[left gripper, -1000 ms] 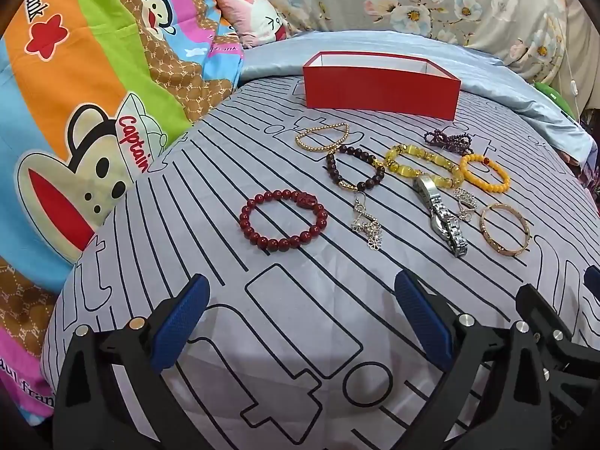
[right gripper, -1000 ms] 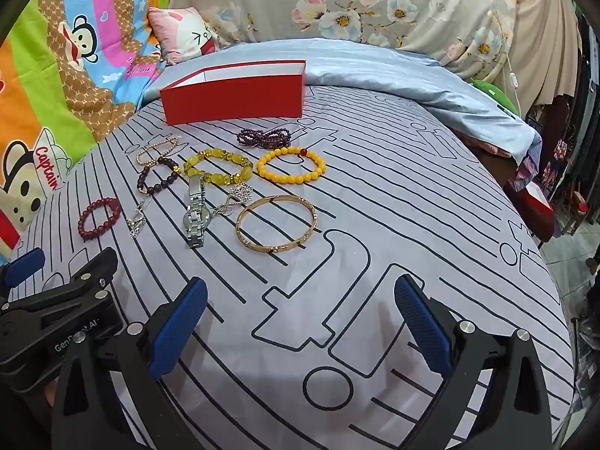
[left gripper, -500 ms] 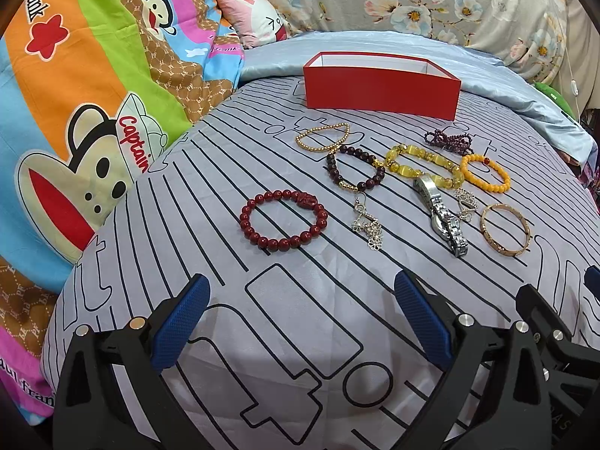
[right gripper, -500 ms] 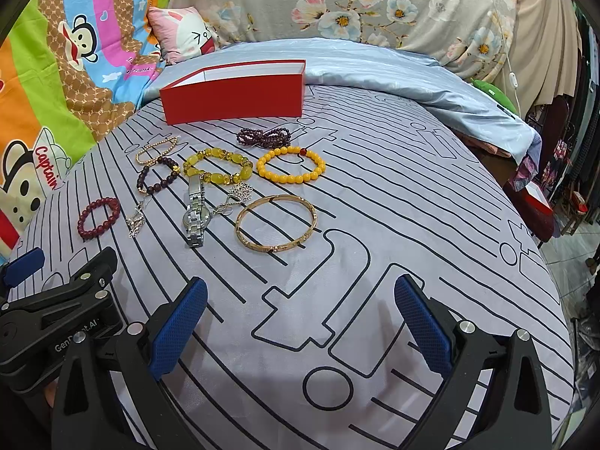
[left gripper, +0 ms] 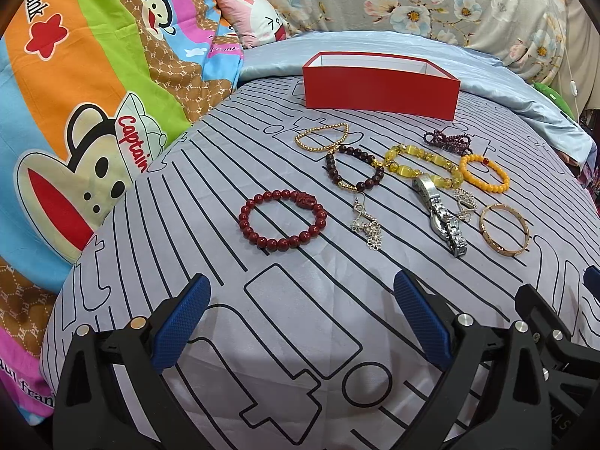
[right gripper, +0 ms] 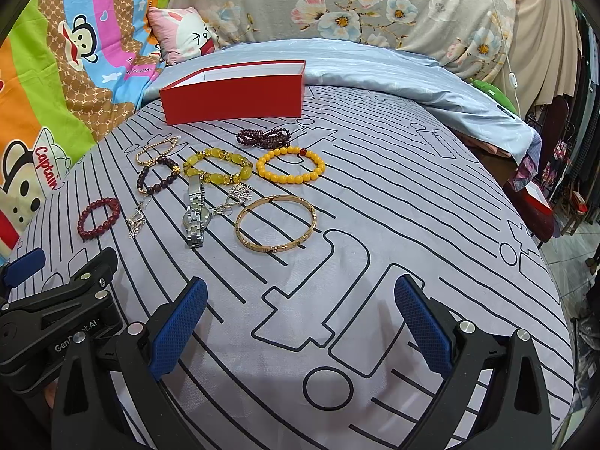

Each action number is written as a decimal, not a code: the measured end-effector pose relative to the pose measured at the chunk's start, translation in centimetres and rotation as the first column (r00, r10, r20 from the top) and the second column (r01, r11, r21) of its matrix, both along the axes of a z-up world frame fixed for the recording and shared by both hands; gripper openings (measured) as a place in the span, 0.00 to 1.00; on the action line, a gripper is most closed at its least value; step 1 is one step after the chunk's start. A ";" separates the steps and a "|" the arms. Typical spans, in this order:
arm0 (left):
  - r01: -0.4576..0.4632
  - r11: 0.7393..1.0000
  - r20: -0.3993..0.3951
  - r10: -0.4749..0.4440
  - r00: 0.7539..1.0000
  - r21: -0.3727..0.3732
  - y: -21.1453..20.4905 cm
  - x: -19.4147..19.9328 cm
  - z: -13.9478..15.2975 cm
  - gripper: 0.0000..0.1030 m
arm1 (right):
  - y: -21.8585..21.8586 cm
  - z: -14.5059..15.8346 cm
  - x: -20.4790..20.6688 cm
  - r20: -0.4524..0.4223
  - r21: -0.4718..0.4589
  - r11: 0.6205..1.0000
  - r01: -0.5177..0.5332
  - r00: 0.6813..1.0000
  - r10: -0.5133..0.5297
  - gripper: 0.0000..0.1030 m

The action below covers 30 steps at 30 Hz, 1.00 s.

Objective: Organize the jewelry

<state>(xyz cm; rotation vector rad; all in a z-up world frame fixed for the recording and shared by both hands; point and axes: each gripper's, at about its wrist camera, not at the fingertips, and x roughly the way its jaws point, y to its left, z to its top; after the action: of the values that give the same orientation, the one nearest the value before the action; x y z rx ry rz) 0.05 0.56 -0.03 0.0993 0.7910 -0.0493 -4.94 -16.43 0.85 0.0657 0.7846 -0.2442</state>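
Note:
Several pieces of jewelry lie on a grey striped bedsheet (left gripper: 187,225) in front of an open red box (left gripper: 380,84) (right gripper: 232,97). Nearest the left gripper (left gripper: 300,322) is a dark red bead bracelet (left gripper: 282,219). Beyond it lie a gold bead bracelet (left gripper: 322,137), a maroon bead bracelet (left gripper: 352,172), silver earrings (left gripper: 365,225), a yellow stone bracelet (left gripper: 422,165), a silver watch (left gripper: 440,217), an orange bead bracelet (right gripper: 290,167), a purple bead bracelet (right gripper: 264,138) and a gold bangle (right gripper: 275,224). The right gripper (right gripper: 300,322) is open, short of the bangle. Both grippers hold nothing.
A cartoon-monkey quilt (left gripper: 75,112) rises on the left. A pink pillow (right gripper: 180,33) and a floral cover (right gripper: 375,0) lie behind the box, with a pale blue sheet (right gripper: 412,71) at the back right. The bed edge drops off at right, where a red object (right gripper: 538,202) sits below.

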 end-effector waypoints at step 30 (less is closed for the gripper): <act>0.001 1.000 -0.002 -0.001 1.000 0.003 -0.5 -0.2 -0.2 0.89 | 0.0 0.0 0.1 -0.001 0.000 1.000 0.001 1.000 -0.001 0.94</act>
<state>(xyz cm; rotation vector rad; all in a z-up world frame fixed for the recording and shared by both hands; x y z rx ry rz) -0.19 0.04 -0.19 0.1022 0.7934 -0.0497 -4.84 -16.39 0.85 0.0660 0.7858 -0.2447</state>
